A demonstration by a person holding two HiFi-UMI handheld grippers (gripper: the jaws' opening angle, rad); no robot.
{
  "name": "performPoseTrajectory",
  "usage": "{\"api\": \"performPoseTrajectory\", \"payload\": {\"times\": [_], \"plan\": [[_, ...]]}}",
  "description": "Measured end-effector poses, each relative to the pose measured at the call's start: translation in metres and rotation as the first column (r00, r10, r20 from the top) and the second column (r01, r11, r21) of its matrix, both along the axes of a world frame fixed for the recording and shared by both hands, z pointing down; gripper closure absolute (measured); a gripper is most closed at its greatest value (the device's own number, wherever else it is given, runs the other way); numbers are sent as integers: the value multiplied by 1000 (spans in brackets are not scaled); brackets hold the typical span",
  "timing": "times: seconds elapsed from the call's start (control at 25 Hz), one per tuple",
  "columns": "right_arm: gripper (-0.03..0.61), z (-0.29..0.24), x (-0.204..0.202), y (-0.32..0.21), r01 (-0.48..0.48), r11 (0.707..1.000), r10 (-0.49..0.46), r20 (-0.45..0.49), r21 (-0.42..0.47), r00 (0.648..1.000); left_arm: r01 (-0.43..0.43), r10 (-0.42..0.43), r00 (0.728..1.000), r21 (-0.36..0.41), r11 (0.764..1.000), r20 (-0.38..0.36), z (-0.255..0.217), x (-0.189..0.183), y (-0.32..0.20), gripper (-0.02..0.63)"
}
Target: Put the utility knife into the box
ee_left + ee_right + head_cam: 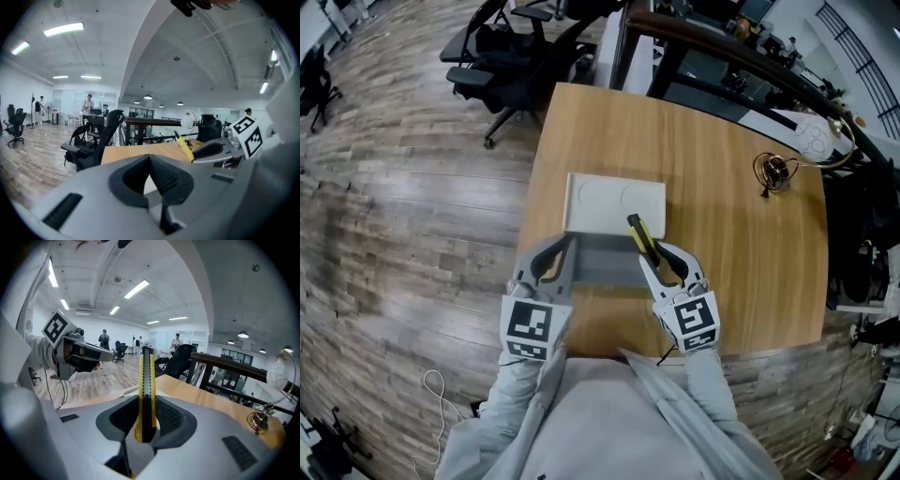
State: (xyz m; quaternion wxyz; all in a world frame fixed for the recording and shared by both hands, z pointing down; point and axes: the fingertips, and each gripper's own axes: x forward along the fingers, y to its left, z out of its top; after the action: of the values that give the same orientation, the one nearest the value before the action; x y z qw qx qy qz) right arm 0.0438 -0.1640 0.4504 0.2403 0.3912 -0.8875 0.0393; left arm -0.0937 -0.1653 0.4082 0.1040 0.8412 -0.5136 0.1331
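Yellow utility knife is pinched by the right hand-held gripper above the open box, seemingly for lowering inside. The left hand-held gripper, pressed together and empty, rests beside it.

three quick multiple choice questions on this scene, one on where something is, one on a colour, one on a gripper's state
1. The box stands:
A on the table
B on the floor
C on a chair

2. The utility knife is:
A red
B green
C yellow and black

3. The right gripper is:
A open and empty
B shut on the utility knife
C shut on the box

Answers:
1 A, the head view shows it on the wooden top.
2 C, the right gripper view shows a yellow body with a black strip.
3 B, the jaws pinch the knife, which stands up between them.
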Motion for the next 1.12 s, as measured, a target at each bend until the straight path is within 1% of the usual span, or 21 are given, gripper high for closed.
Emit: {"api": "performPoseTrajectory", "payload": {"times": [0.28, 0.48, 0.72, 1.12], "plan": [[453, 33, -14, -4, 100, 993, -105, -85, -62, 991, 13, -13, 1000, -29, 999, 3, 16, 1, -2, 595], [453, 59, -20, -3, 174, 980, -190, -179, -97, 965, 13, -13, 1000, -45, 999, -1, 24, 2, -1, 595], [453, 87, -27, 1, 265, 956, -292, -291, -129, 911, 20, -21, 1000, -63, 998, -4, 33, -1, 1, 595], [453, 134, -37, 8, 372, 903, -429, -429, -214, 795, 36, -36, 999, -82, 996, -6, 44, -6, 5, 595]]}}
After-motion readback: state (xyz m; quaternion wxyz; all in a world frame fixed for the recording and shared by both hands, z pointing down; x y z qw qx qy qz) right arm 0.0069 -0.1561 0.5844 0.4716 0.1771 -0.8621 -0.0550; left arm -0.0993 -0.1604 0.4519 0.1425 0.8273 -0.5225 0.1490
